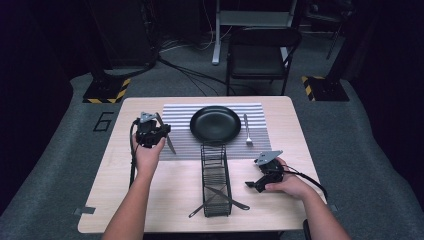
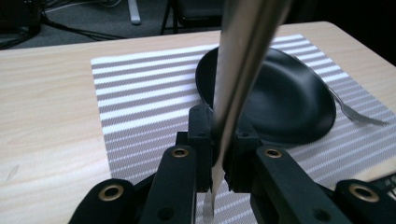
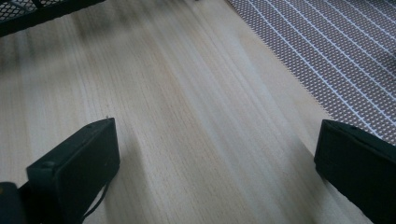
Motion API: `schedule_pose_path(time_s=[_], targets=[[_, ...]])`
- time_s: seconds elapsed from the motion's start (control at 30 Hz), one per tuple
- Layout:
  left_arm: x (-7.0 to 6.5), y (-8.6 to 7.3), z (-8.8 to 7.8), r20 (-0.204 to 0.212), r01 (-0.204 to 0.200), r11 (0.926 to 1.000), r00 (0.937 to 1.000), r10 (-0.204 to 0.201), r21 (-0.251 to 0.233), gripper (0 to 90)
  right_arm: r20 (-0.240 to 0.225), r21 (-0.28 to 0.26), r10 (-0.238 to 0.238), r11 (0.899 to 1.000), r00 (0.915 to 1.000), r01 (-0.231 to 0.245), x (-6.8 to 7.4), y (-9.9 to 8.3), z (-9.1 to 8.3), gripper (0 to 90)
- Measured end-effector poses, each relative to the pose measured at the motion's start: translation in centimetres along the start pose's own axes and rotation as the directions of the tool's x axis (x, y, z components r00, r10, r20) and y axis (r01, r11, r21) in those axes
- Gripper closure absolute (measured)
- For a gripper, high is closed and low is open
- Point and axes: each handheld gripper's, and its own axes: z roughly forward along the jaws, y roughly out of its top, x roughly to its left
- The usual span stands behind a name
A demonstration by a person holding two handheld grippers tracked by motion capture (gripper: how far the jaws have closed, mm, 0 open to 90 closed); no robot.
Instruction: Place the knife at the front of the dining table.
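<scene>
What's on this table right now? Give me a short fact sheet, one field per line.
surface: wooden table with a striped placemat
plate: black plate at the middle of the placemat
fork: fork lying right of the plate
rack: black wire caddy in front of the placemat
left gripper: jaws clamped on a knife
right gripper: jaws wide apart, holding nothing

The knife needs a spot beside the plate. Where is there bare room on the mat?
The striped mat lies bare left of the black plate, under the knife gripped in the left gripper. Right of the plate lies a fork. The front is crowded by the wire basket.
</scene>
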Motion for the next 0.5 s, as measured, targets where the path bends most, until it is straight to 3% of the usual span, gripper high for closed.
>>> schedule_pose_path(time_s=[0.23, 0.5], targets=[[0.4, 0.0, 1.5, -0.007, 0.042, 0.9974, 0.9991, -0.042, -0.059, 82.7, 0.0, 0.0, 0.0, 1.0, 1.0, 0.0, 0.0, 0.0, 0.0, 0.0], [1.2, -0.3, 2.5, -0.029, 0.064, 0.996, 0.9974, -0.066, -0.062, 81.7, 0.001, -0.001, 0.0, 1.0, 1.0, 0.0, 0.0, 0.0, 0.0, 0.0]])
